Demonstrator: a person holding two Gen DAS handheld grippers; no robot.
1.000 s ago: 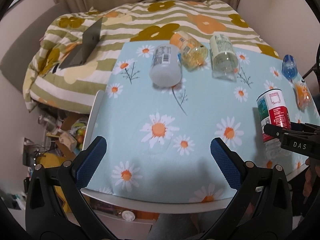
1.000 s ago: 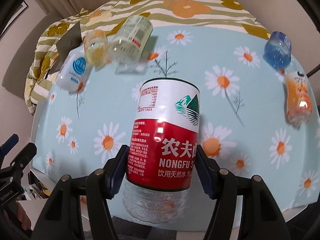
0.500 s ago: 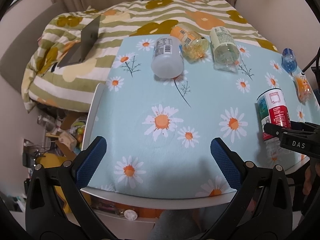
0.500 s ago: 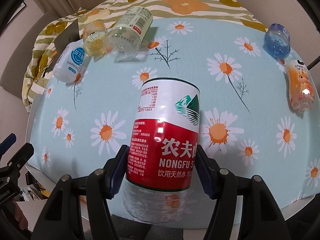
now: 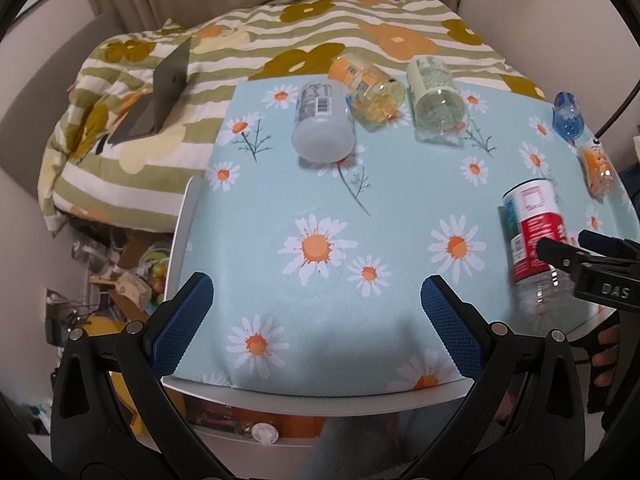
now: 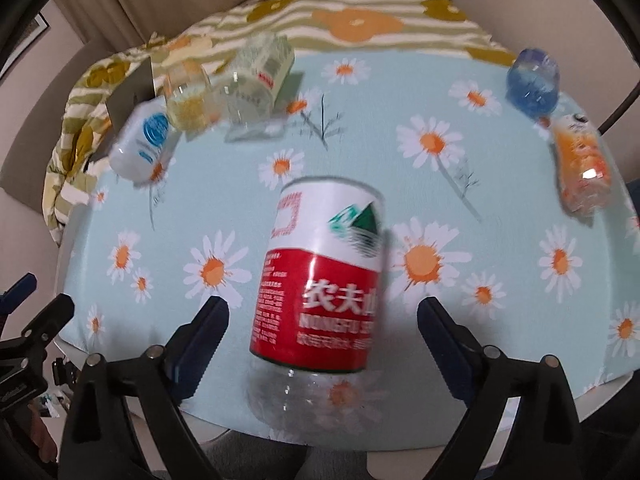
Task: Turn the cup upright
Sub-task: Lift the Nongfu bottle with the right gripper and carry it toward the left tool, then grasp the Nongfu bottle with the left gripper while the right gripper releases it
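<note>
Table (image 5: 208, 216) under daisy cloth, 5 other containers lying toward its far side. Red-labelled cup (image 6: 320, 284) standing near the front edge, clear end down. Right gripper (image 6: 322, 332) spread wide, gripping nothing; left gripper (image 5: 316, 312) likewise open, empty. Release step, apparently; next, backing away without nudging it.

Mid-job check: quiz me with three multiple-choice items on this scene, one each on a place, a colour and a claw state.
1. The blue bottle lies: A at the table's left edge; B beside the orange bottle; C at the table's middle.
2. The Nongfu cup's label is: A red and white; B all green; C black.
3. The right claw is: A shut on the cup; B out of view; C open.

B: the two sit together at the right. A: red band under white. C: gaps show on both sides of the cup.
</note>
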